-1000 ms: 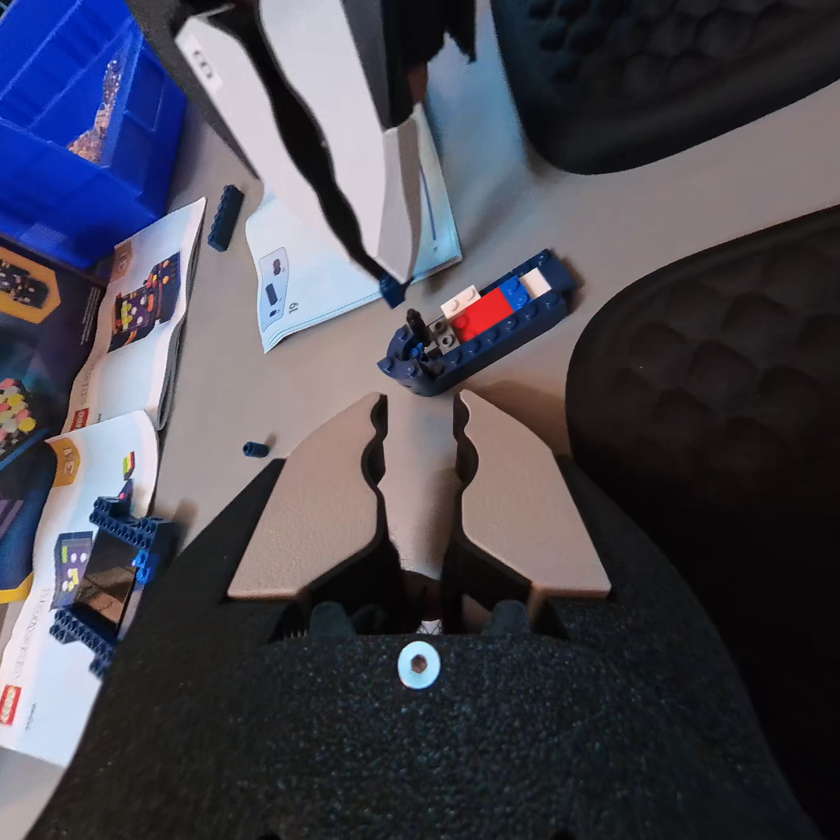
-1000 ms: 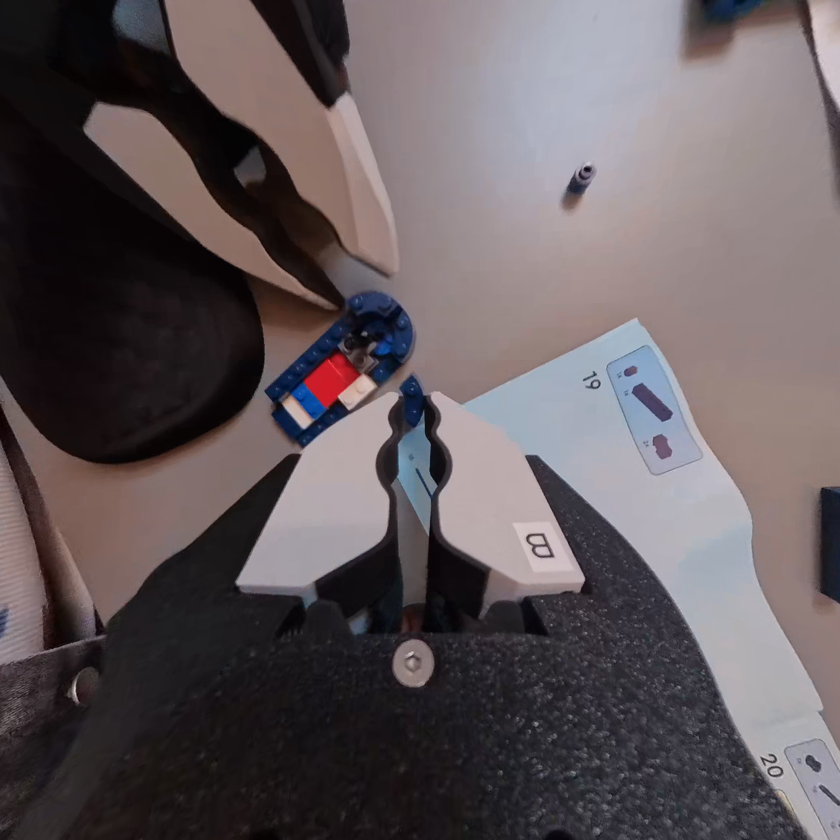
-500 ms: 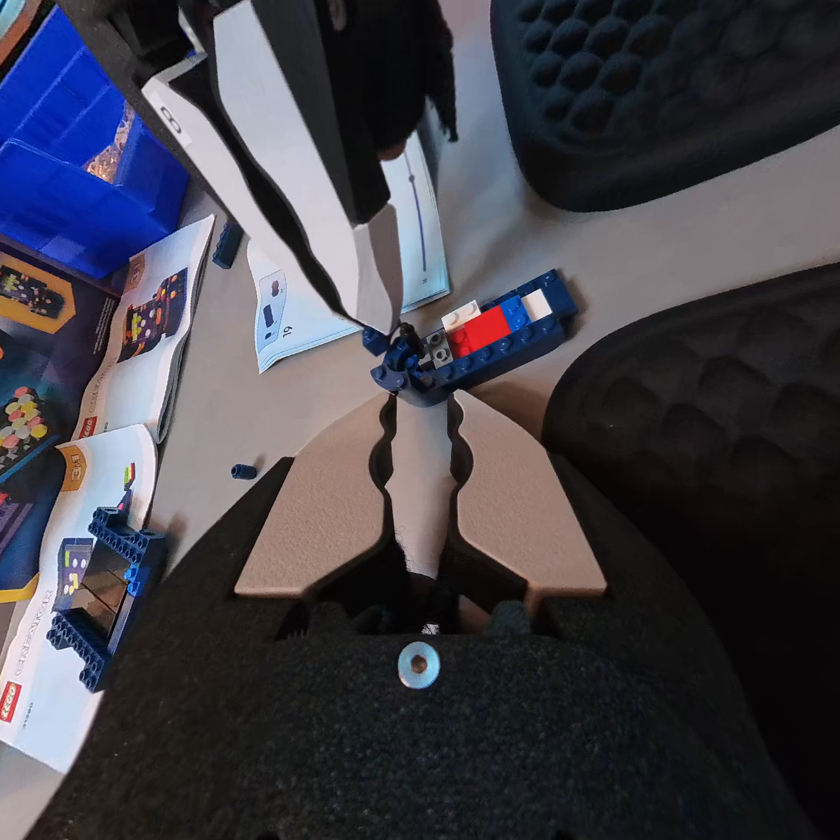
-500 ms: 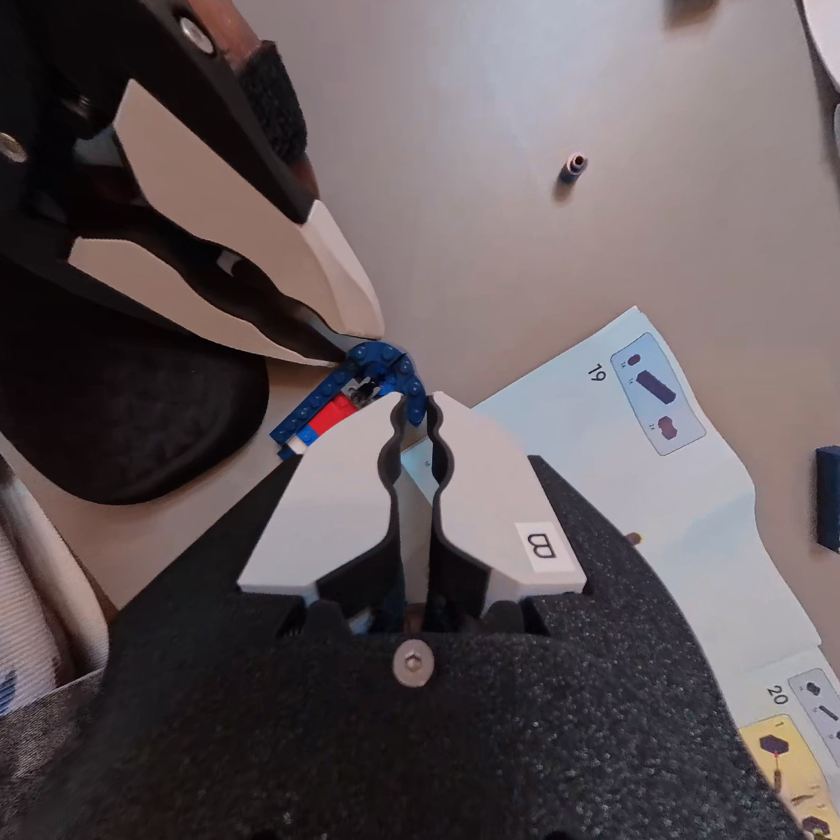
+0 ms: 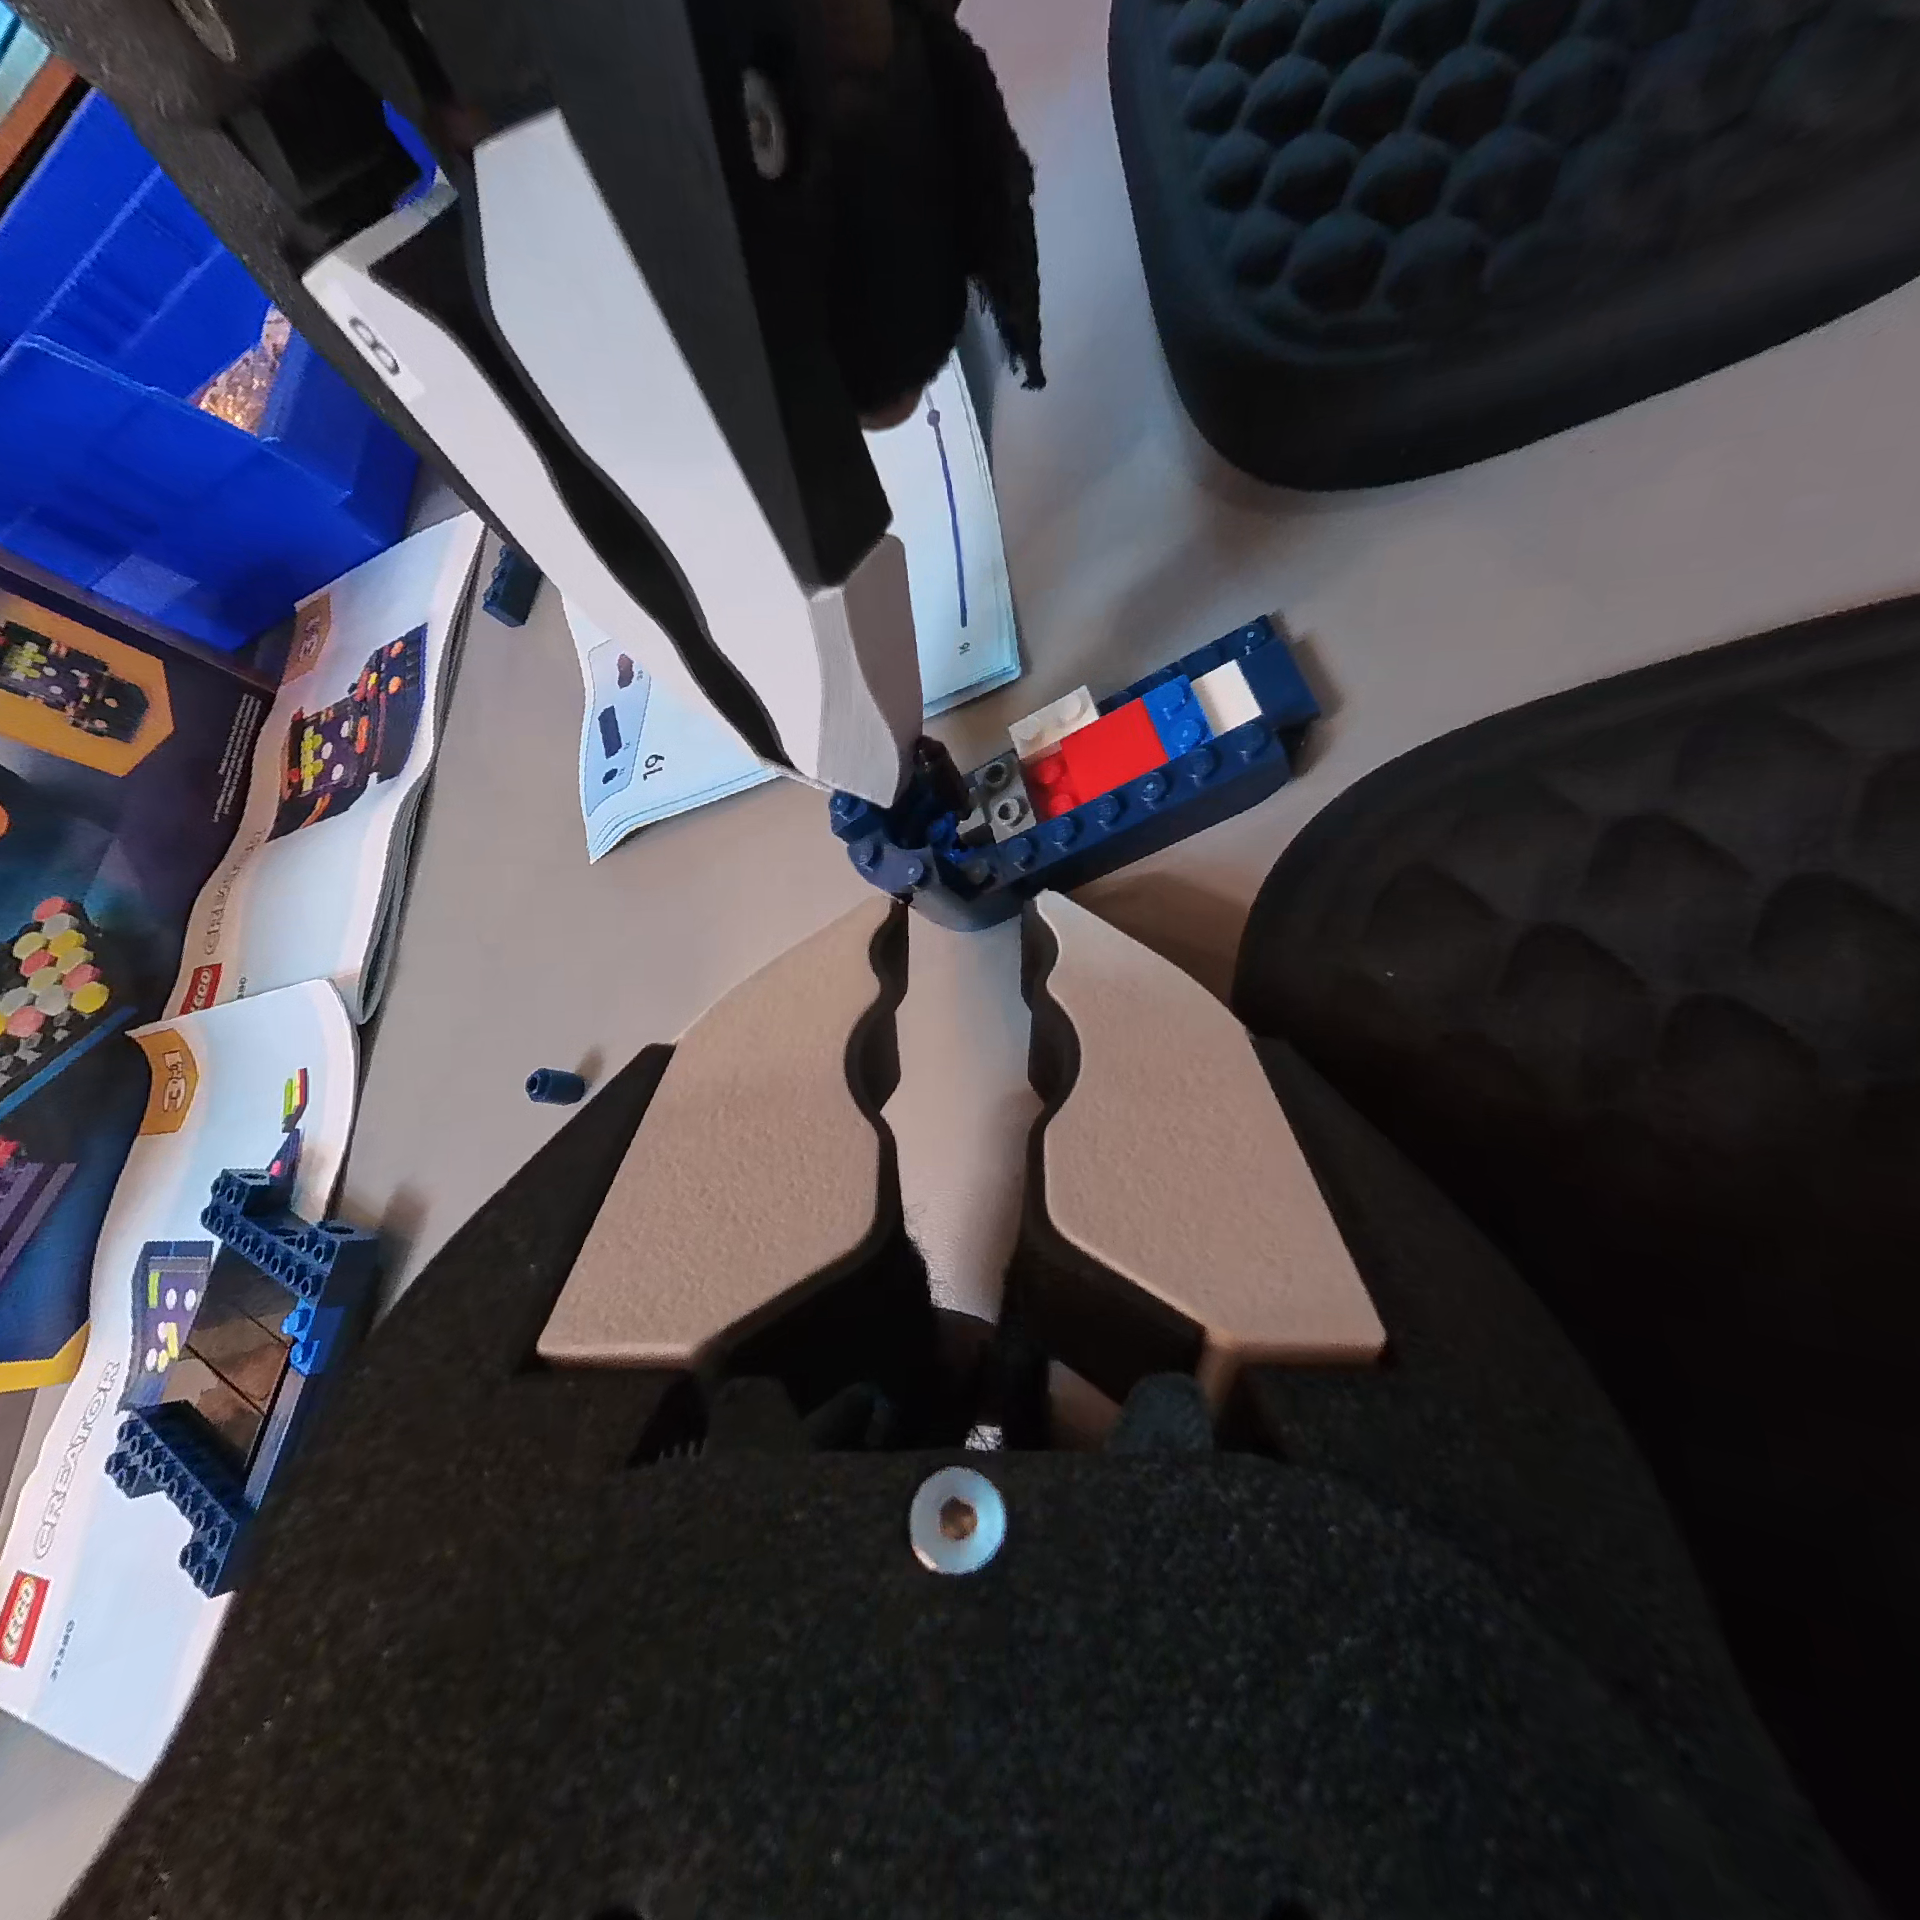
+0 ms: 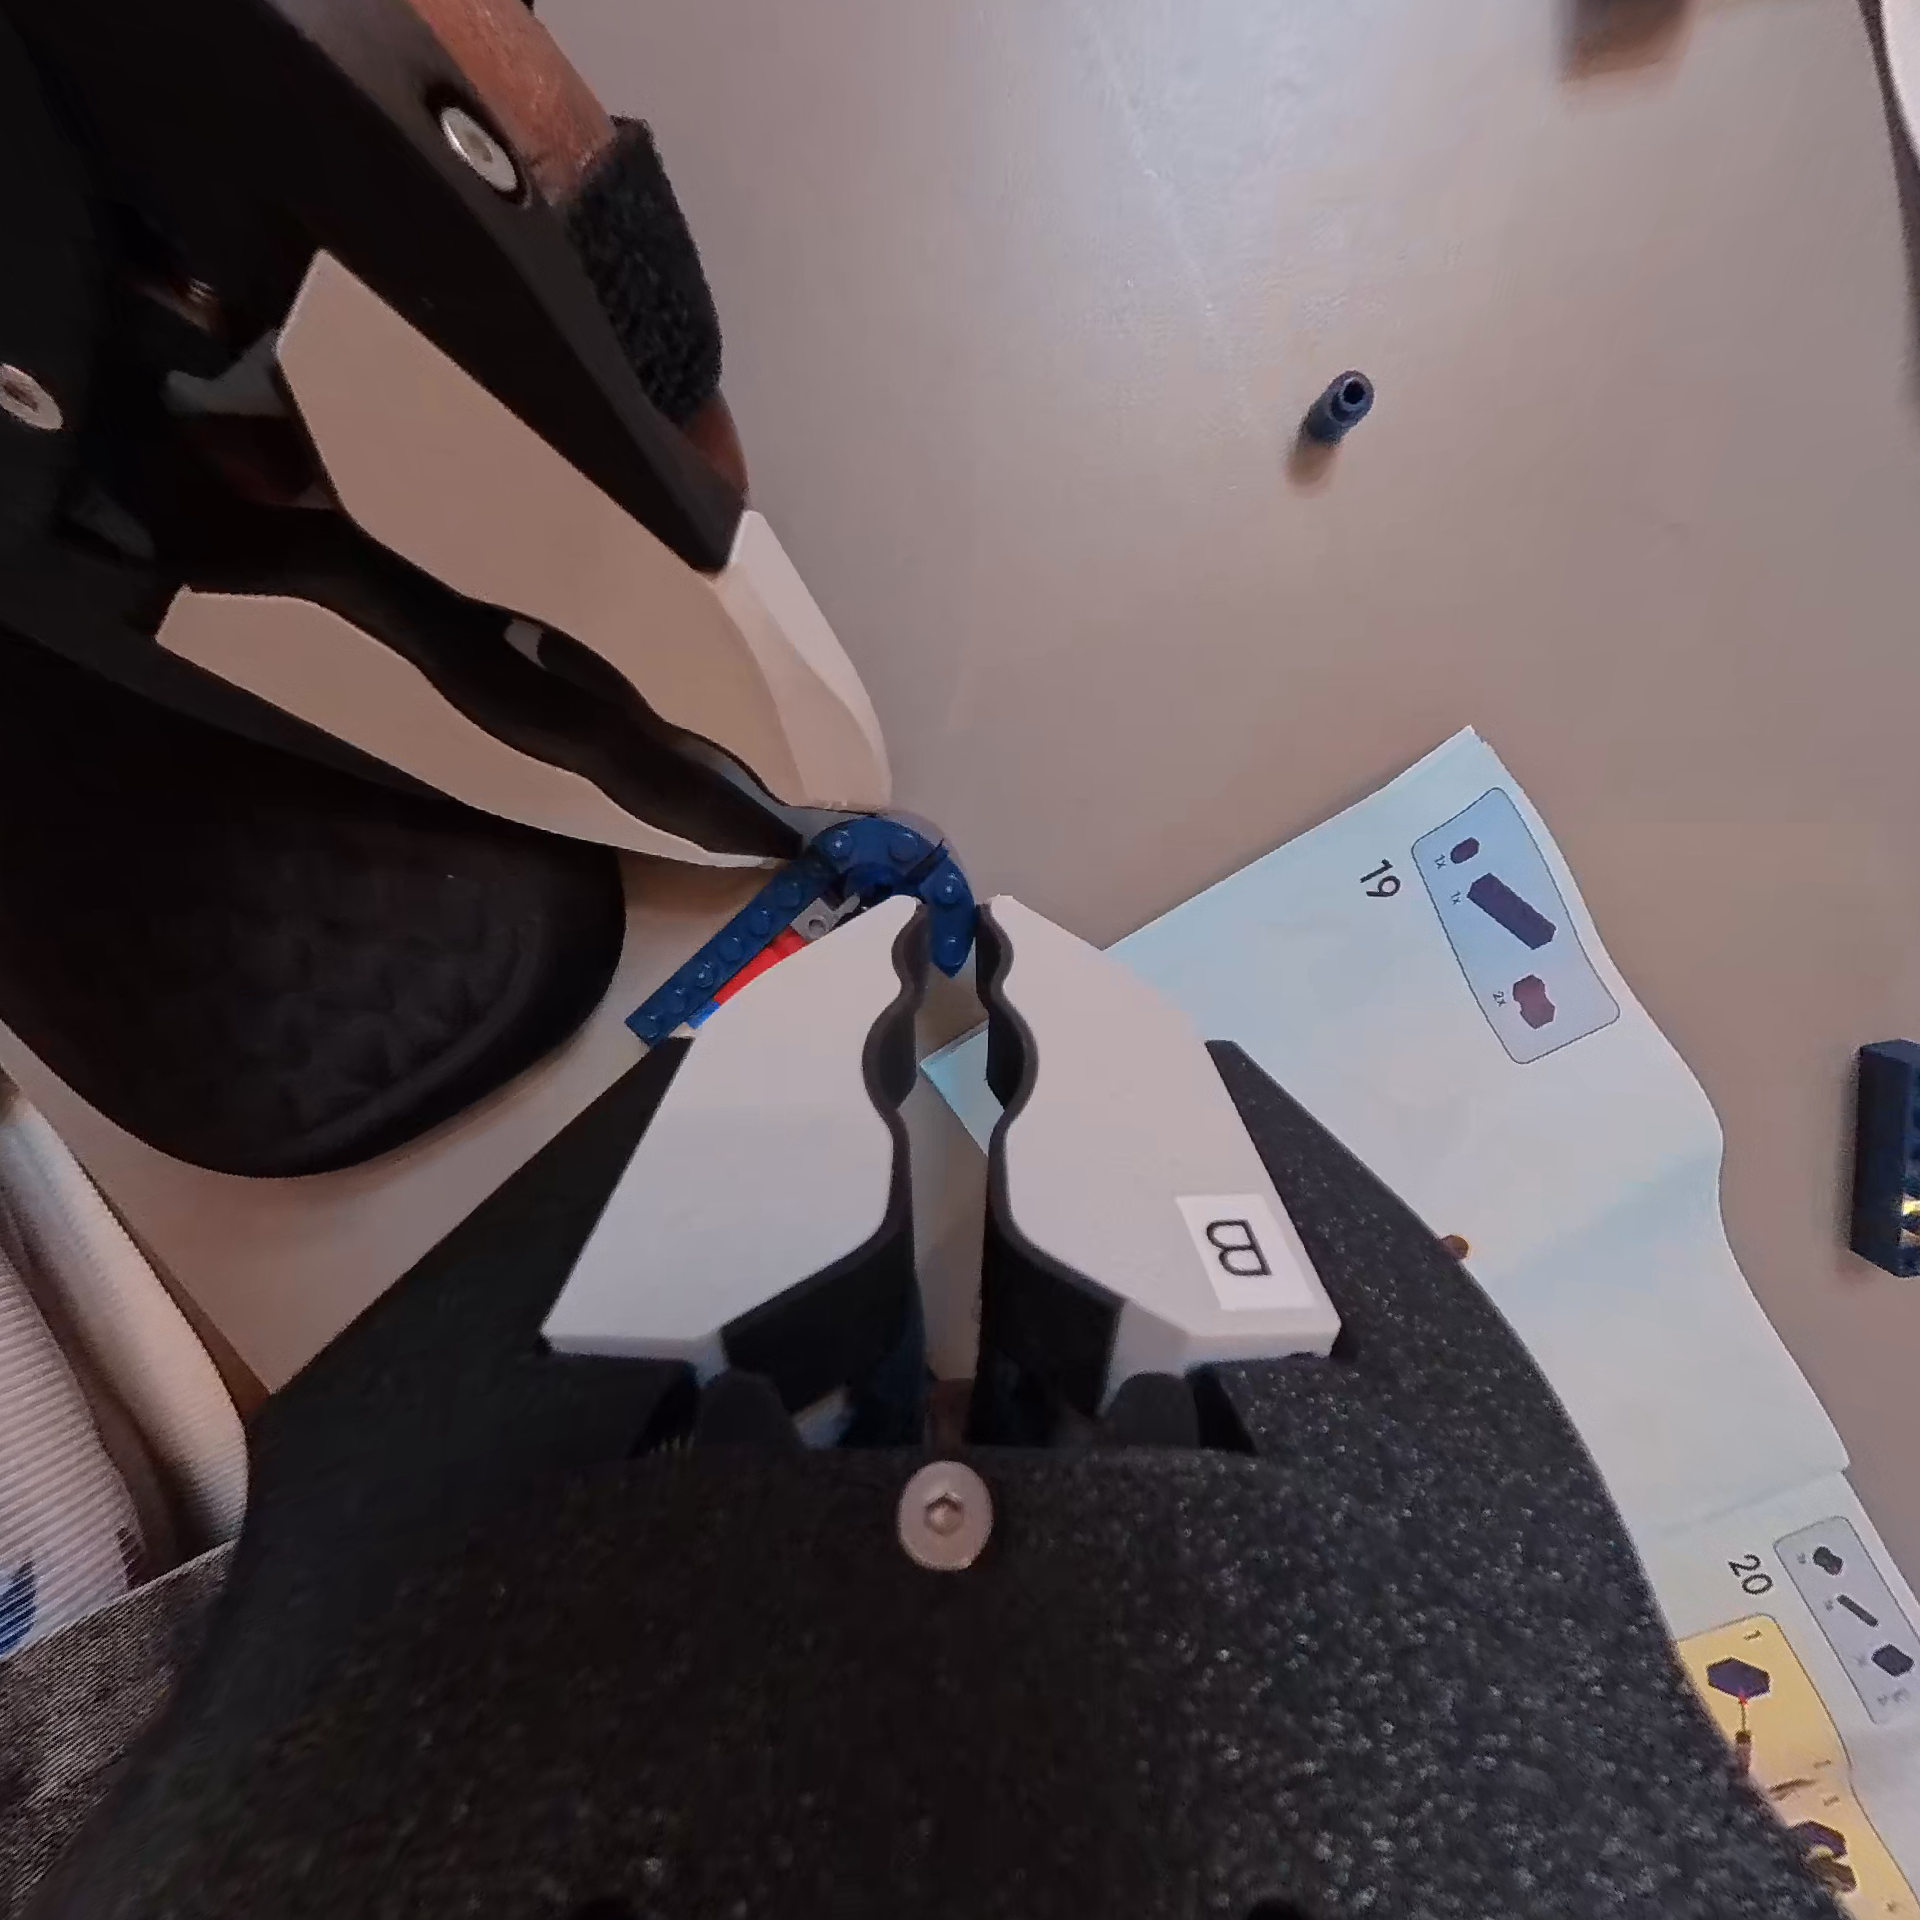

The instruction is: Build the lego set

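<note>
My left gripper [image 5: 964, 914] sits at the rounded end of the dark blue brick boat [image 5: 1101, 800] on the grey desk [image 5: 644, 935], its two fingers a narrow way apart with the boat's curved bow between their tips; the tips look pressed to the bow's sides, and the right wrist view shows the same fingers closed on that end. My right gripper [image 6: 948, 925] comes in from the far side, its fingers nearly together and pinching a small dark blue curved plate [image 6: 951, 914] right at the boat's bow rim. The boat carries red, blue, white and grey bricks inside. An open instruction booklet [image 6: 1351, 1039] lies just beside the boat, a small dark blue round peg [image 6: 1340, 400] lies apart on bare desk, and black padded cushions [image 5: 1558, 208] flank the boat.
</note>
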`<state>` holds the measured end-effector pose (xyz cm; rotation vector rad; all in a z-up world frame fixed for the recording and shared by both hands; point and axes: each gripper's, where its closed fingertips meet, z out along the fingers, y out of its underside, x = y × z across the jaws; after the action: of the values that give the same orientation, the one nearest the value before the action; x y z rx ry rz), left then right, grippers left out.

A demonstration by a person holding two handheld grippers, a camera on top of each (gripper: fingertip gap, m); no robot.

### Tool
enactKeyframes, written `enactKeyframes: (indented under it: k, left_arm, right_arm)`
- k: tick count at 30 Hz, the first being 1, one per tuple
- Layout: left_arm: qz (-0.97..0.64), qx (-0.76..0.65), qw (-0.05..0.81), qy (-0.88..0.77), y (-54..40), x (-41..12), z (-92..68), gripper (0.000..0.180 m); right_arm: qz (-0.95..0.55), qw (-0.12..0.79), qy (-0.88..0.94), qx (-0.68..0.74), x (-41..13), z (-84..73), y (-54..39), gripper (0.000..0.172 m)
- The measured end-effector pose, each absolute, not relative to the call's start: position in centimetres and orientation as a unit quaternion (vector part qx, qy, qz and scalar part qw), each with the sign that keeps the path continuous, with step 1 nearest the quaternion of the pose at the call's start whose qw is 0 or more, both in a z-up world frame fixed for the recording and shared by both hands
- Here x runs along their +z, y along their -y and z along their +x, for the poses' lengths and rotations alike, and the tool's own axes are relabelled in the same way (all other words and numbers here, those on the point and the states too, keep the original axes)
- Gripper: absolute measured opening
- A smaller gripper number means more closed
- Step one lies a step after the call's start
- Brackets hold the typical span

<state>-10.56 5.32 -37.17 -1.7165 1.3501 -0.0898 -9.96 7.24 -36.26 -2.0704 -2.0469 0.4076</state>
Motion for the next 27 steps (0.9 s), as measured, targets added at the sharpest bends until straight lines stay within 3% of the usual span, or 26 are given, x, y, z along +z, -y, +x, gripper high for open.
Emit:
enactKeyframes:
  k: [27]
  left_arm:
    - [-0.704, -0.036, 0.463, -0.537, -5.55, -37.31, -10.46, 0.021]
  right_arm:
    - [-0.748, 0.043, 0.657, 0.081, -36.24, -9.57, -6.81, 0.008]
